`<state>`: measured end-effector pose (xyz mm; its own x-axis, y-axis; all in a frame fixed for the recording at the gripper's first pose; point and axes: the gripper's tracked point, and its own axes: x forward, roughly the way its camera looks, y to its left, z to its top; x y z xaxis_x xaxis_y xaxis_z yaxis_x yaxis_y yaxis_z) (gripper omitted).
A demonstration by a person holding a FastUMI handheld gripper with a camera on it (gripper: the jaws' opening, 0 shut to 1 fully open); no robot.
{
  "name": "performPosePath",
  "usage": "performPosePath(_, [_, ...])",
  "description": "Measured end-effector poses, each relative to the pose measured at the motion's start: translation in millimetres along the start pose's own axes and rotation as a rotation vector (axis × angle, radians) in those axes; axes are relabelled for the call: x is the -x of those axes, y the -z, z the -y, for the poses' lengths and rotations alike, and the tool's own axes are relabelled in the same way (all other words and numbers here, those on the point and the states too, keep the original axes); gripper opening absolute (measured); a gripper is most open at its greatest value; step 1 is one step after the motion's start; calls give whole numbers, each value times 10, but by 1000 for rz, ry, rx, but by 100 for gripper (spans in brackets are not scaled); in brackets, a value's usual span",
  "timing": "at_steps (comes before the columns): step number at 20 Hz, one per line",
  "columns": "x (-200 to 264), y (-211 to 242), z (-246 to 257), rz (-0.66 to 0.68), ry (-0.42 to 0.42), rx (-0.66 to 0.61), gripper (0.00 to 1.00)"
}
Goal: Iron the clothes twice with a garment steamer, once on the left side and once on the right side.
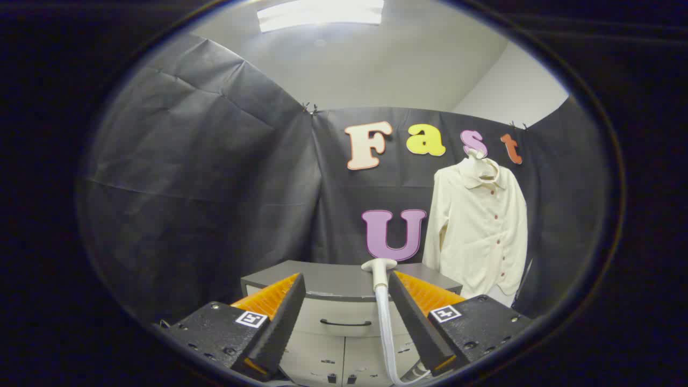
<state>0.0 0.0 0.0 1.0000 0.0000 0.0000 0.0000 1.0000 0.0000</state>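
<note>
Your gripper (346, 285) sits low in the frame with its fingers spread wide, pinching nothing. Just inside the right finger, the garment steamer (379, 271) stands upright, its head level with the fingertips and its hose (386, 338) trailing down toward the bottom of the frame; whether it touches that finger, you cannot tell. Beyond the fingers stands a grey cabinet (333, 309) with a drawer handle. Farther back, right of centre, a cream buttoned shirt (478, 231) hangs against the booth's dark cloth wall (204, 177).
</note>
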Motion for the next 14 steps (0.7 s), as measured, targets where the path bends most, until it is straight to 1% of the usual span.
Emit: performPosePath(14, [14, 66, 16, -13, 4, 5, 95])
